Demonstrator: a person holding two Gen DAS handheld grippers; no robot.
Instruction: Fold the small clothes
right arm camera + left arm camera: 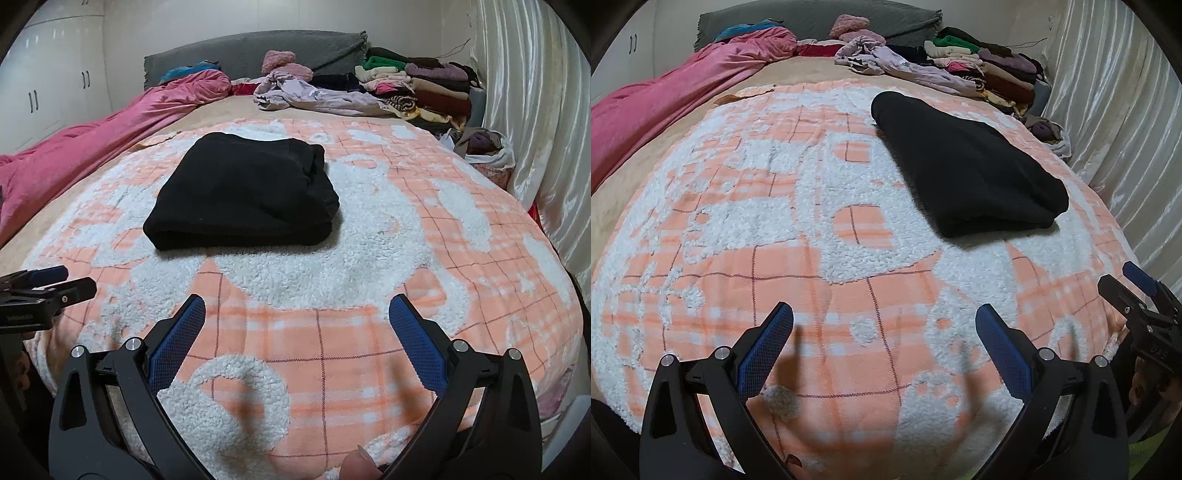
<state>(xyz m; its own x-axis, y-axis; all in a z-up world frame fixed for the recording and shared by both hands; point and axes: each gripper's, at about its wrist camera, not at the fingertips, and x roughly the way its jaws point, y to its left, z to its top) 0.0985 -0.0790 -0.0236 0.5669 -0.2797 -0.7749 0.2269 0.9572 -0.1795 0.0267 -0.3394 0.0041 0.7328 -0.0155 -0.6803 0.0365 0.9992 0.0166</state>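
A black garment (pixel 964 166) lies folded into a thick rectangle on the orange-and-white blanket (pixel 775 229). It also shows in the right wrist view (pixel 243 192), ahead and left of centre. My left gripper (pixel 884 317) is open and empty, held above the blanket well short of the garment. My right gripper (pixel 297 310) is open and empty too, near the blanket's front edge. The right gripper also shows at the right edge of the left wrist view (pixel 1126 284), and the left gripper at the left edge of the right wrist view (pixel 62 282).
A rumpled pink duvet (pixel 92 147) runs along the left side. A loose lilac garment (pixel 314 98) and a stack of folded clothes (pixel 421 88) lie at the back right. A white curtain (pixel 535 129) hangs on the right. A grey headboard (pixel 251 50) stands behind.
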